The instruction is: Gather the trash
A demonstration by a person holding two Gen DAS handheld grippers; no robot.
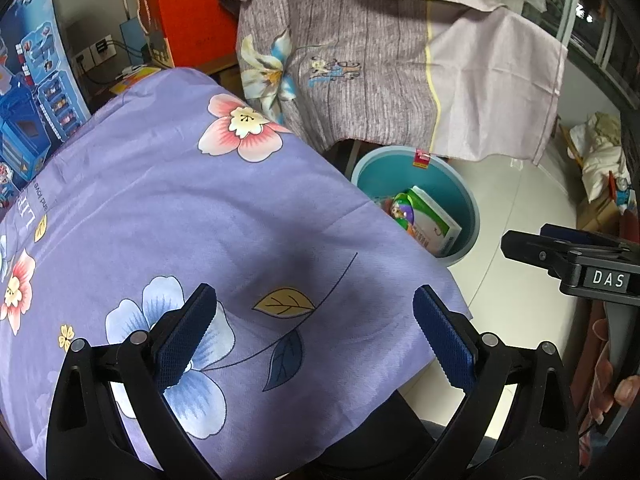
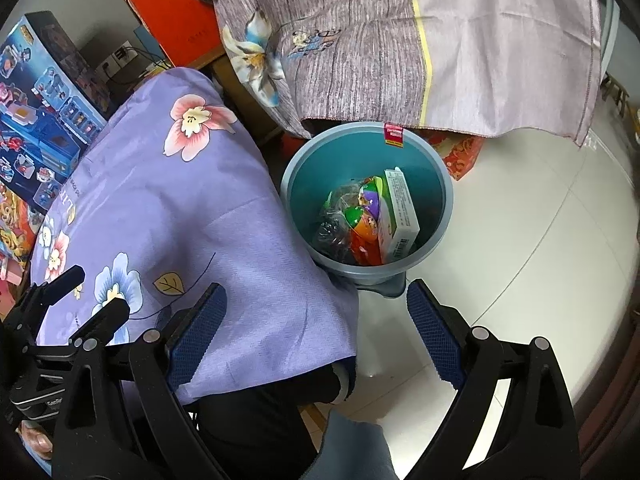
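Note:
A teal waste bin stands on the floor beside a table draped in purple flowered cloth. Inside it lie a white-and-green box, a colourful wrapper and crumpled clear plastic. My left gripper hangs open above the cloth, nothing between its blue pads. My right gripper is open too, over the cloth's hanging corner and the floor, just short of the bin, holding nothing. It shows at the right edge of the left wrist view as a black finger.
A grey-mauve flowered cloth hangs over furniture behind the bin. Toy boxes stand left of the table, an orange-red box behind. White tiled floor spreads to the right. A person's dark-clothed legs are below the table edge.

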